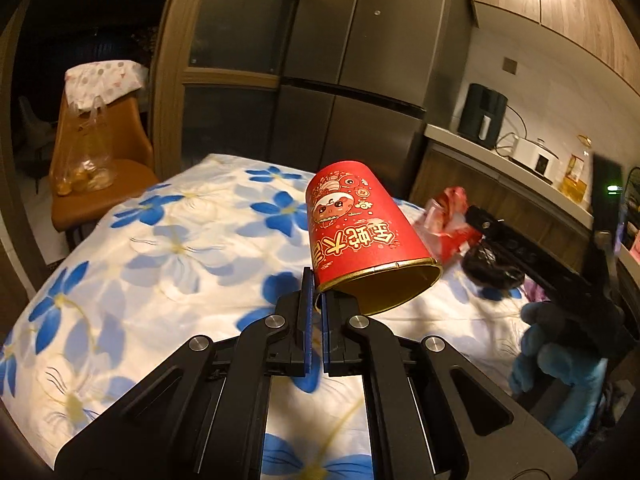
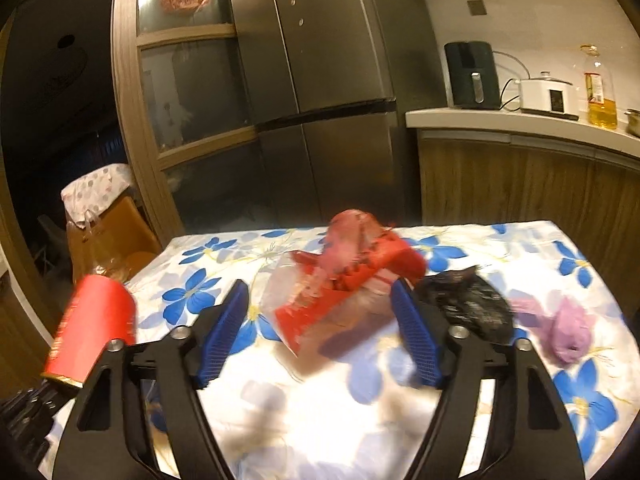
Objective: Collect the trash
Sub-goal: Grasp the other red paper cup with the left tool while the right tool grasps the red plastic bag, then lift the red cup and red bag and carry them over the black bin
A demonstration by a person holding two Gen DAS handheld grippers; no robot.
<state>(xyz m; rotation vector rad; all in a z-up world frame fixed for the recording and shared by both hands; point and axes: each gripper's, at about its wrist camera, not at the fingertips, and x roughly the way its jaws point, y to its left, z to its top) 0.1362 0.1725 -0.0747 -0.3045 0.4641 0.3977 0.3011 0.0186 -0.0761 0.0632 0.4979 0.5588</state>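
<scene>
My left gripper (image 1: 318,294) is shut on the gold rim of a red printed paper cup (image 1: 360,232), which hangs tilted above the flowered tablecloth (image 1: 180,248). The same cup (image 2: 96,320) shows at the left of the right wrist view. My right gripper (image 2: 320,286) stands open over the table. A crumpled red and clear plastic wrapper (image 2: 340,288) lies between and just beyond its blue pads (image 2: 224,332), and they do not press on it. To the wrapper's right lie a crumpled black bag (image 2: 468,304) and a purple wad (image 2: 560,332). A blue-gloved hand (image 1: 560,344) holds the right gripper.
An orange chair (image 1: 100,184) with a plastic bag of fruit stands beyond the table's far left corner. A tall steel fridge (image 2: 328,80) is behind the table. The counter (image 2: 520,120) at the right carries an air fryer, a white cooker and an oil bottle.
</scene>
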